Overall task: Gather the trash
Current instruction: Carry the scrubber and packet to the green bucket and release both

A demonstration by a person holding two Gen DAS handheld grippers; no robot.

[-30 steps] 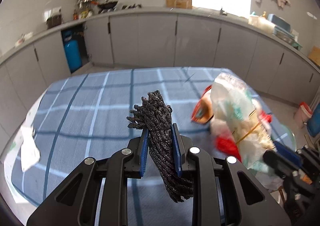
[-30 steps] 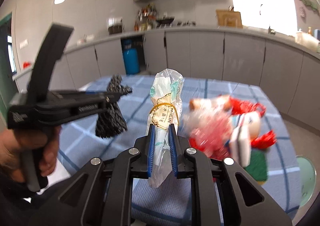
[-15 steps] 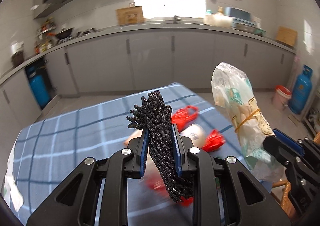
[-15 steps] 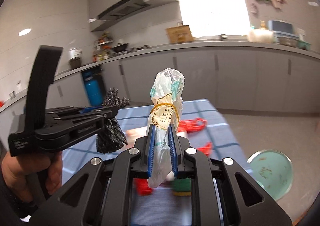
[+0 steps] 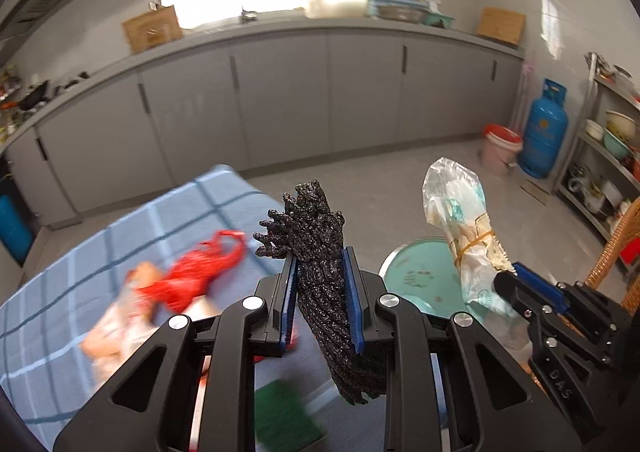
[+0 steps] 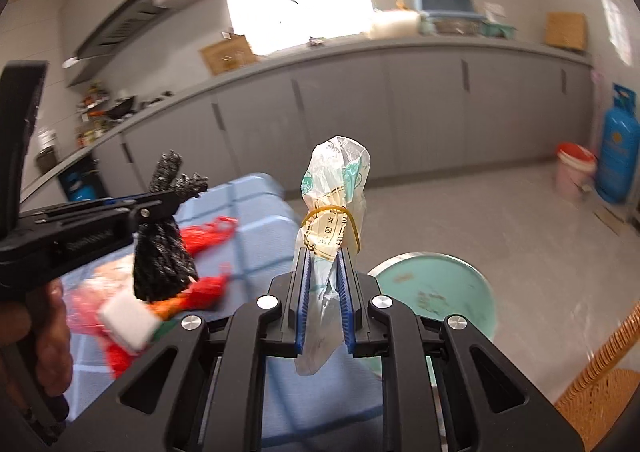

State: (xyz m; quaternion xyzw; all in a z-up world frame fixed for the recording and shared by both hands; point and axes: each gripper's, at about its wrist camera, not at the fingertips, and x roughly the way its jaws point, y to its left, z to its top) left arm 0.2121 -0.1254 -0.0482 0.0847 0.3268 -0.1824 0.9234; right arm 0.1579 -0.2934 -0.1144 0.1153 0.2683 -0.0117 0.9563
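the only writing i can make out is printed on the paper inside my clear plastic bag (image 6: 334,211), a few characters just under the yellow rubber band (image 6: 330,211), too small for me to read; the raised letters on the side of my left tool are blurred.

my right hand-held gripper (image 6: 324,306) points forward and somewhat down, its blue pads pressed onto the twisted neck of the plastic bag, which stands upright above them and hangs a little below. my left hand-held gripper (image 5: 322,306) pinches a black knitted glove (image 5: 320,252) between its blue pads, fingers of the glove sticking up, cuff dangling under. in the right view my left hand (image 6: 44,336) wraps the tool's handle at the left edge.

both bundles are in the air past the corner of the blue checked tabletop (image 5: 72,284), where red netting (image 5: 196,272), a white block (image 6: 126,318) and a green sponge (image 5: 282,416) lie blurred. a pale green bin (image 6: 436,292) stands on the floor just beyond, below the plastic bag.
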